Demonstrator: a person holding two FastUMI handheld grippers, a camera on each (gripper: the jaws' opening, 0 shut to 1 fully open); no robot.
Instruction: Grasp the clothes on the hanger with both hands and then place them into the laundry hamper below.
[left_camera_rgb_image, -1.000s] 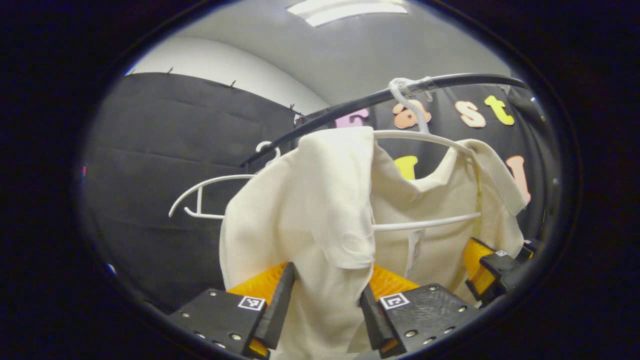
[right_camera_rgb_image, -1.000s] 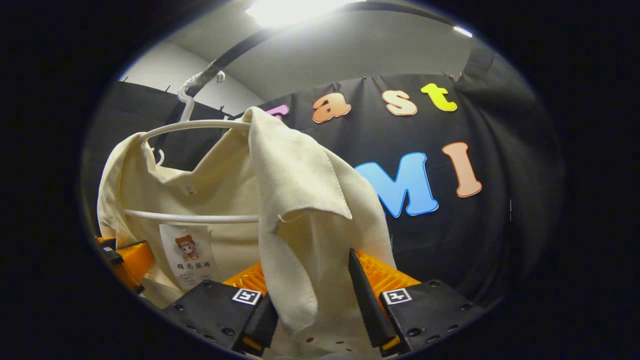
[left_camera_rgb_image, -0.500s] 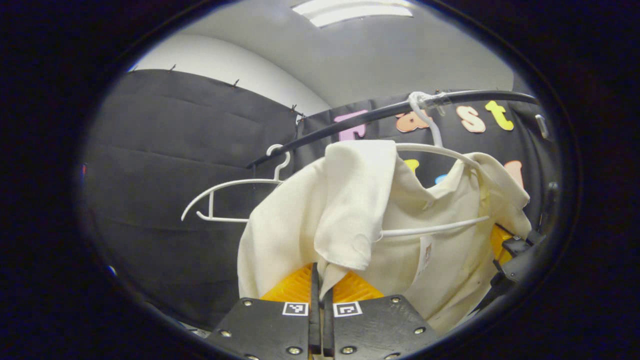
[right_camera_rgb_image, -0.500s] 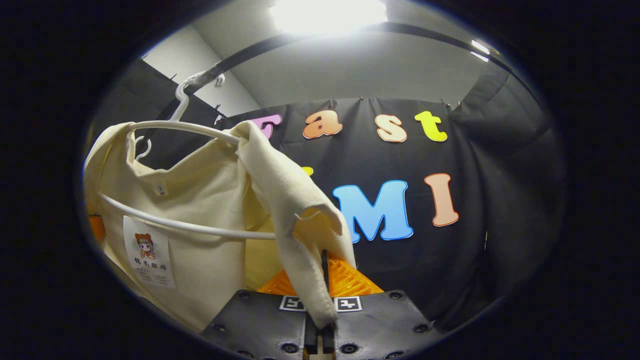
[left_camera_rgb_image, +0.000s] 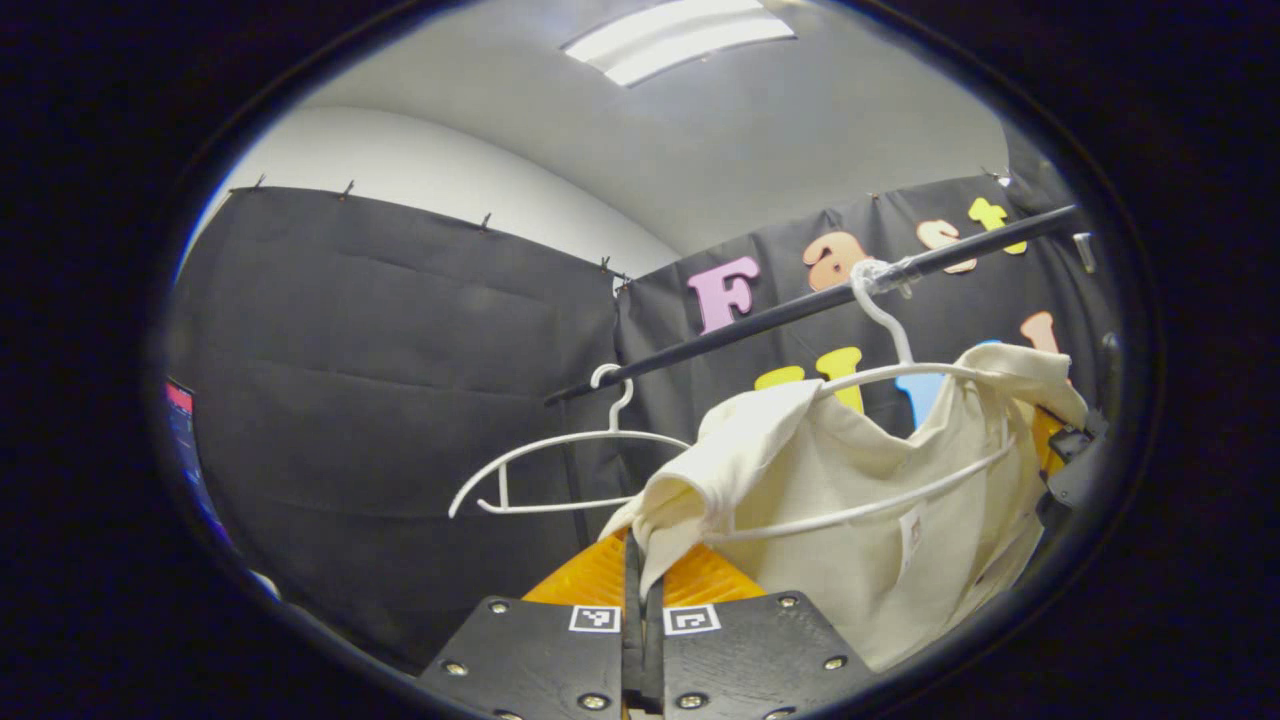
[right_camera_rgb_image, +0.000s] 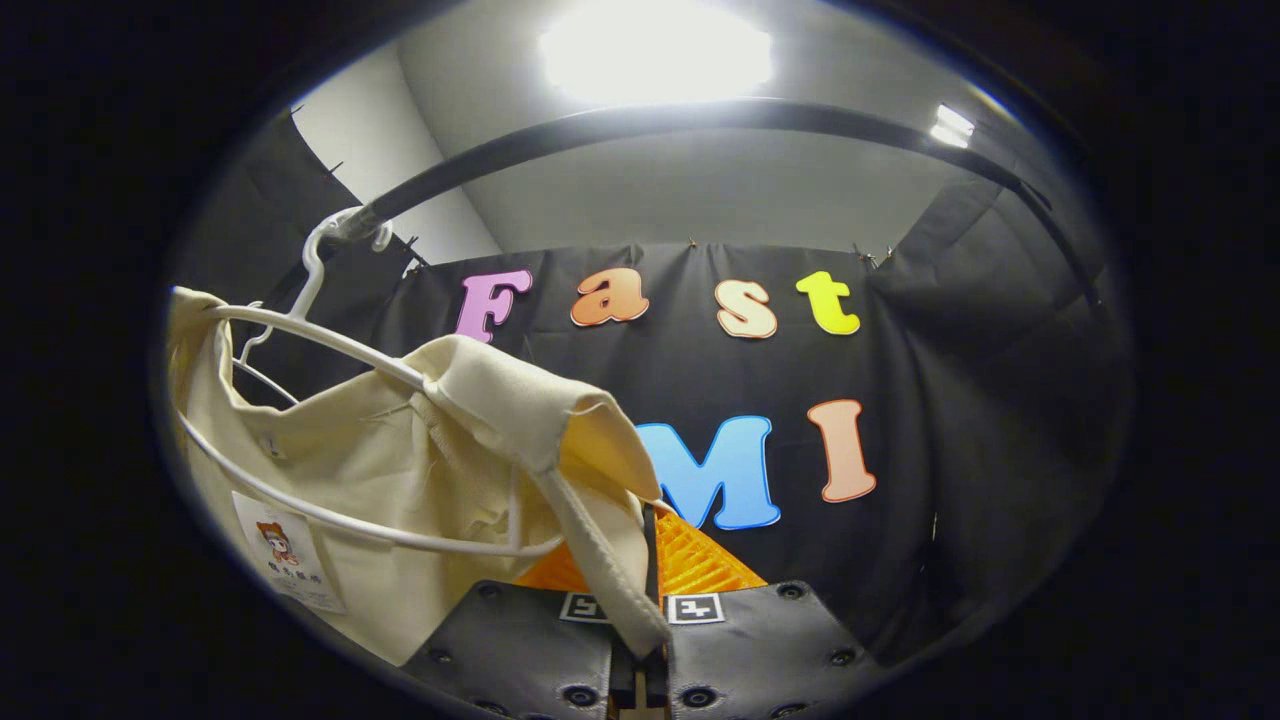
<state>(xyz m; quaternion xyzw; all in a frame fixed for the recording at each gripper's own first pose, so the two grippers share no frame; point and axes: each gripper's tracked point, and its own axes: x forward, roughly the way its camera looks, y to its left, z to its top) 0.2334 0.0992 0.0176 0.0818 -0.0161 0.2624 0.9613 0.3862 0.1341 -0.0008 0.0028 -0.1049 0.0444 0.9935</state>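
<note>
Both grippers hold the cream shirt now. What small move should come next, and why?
Probably pull both sleeves down and outward. The left gripper and right gripper are shut on the shirt, but its shoulders sit on the white hanger, hooked on the rail.

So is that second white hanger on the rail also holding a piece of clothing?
No. In the left gripper view the second hanger hangs bare on the rail, beside the hanger carrying the cream garment.

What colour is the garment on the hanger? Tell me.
Cream, plain, no pattern; the garment shows best in the right gripper view.
</note>
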